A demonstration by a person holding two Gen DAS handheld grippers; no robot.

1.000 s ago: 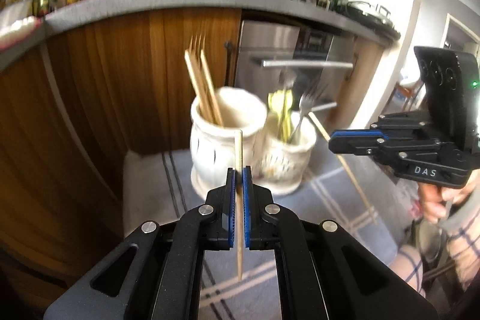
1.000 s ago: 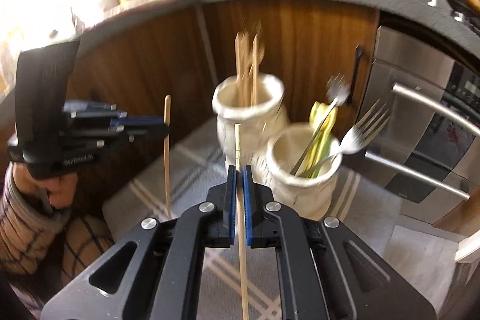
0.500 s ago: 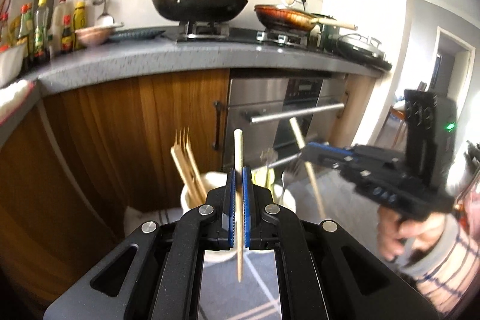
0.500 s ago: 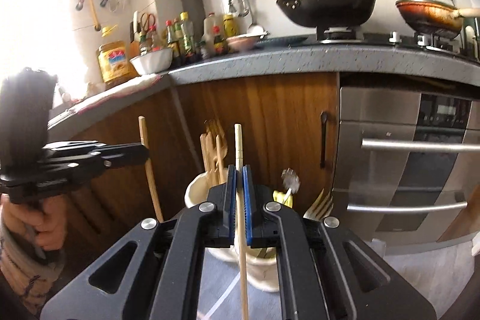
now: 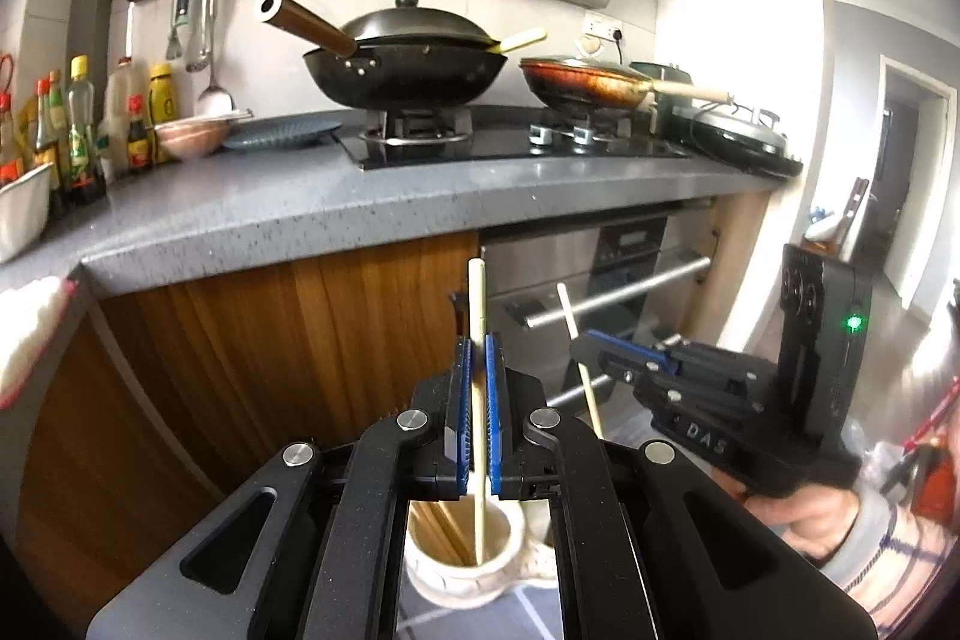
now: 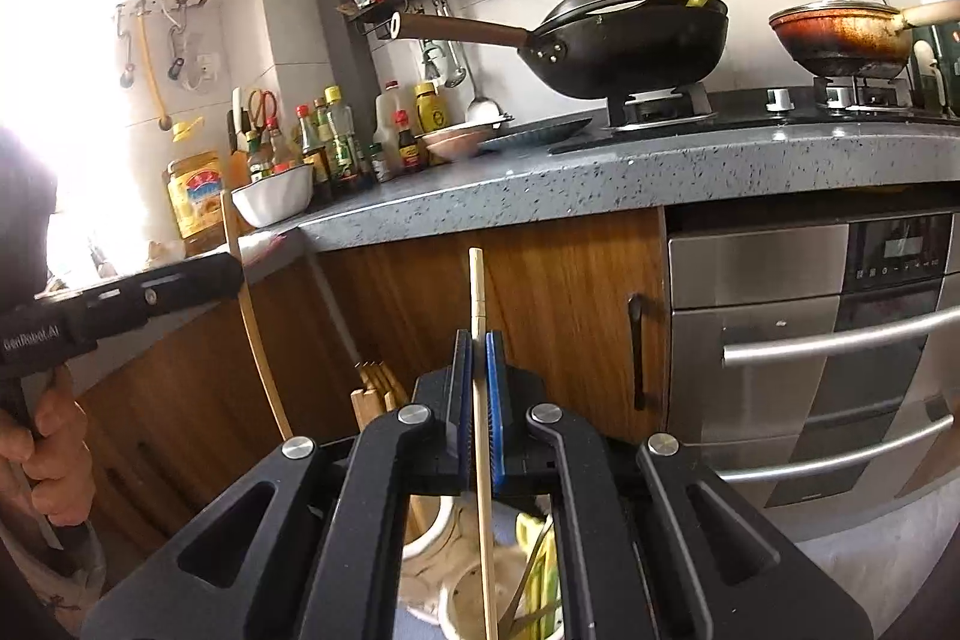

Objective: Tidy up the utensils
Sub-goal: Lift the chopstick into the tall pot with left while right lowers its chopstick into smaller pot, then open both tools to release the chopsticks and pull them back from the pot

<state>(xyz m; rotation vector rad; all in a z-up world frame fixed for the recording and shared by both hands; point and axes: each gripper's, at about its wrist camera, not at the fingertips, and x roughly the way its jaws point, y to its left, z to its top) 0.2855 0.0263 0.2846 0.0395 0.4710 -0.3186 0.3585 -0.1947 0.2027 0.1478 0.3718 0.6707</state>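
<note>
Left wrist: chopsticks (image 5: 445, 531) inside jar (image 5: 465, 571).

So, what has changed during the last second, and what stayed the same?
Both tongs moved toward the holders and now hang above them, so the view tilted up to the counter. The left tongs hold their chopstick with its lower end inside the chopstick holder. The right tongs hold their chopstick above the cutlery holder. Unchanged: both remain shut, each on one chopstick; nothing was released.

You see pale wood chopstick (image 5: 477, 316), blue pads (image 5: 461, 418), cream jar (image 5: 462, 562), speckled grey counter (image 5: 360, 214), black wok (image 5: 408, 64).
</note>
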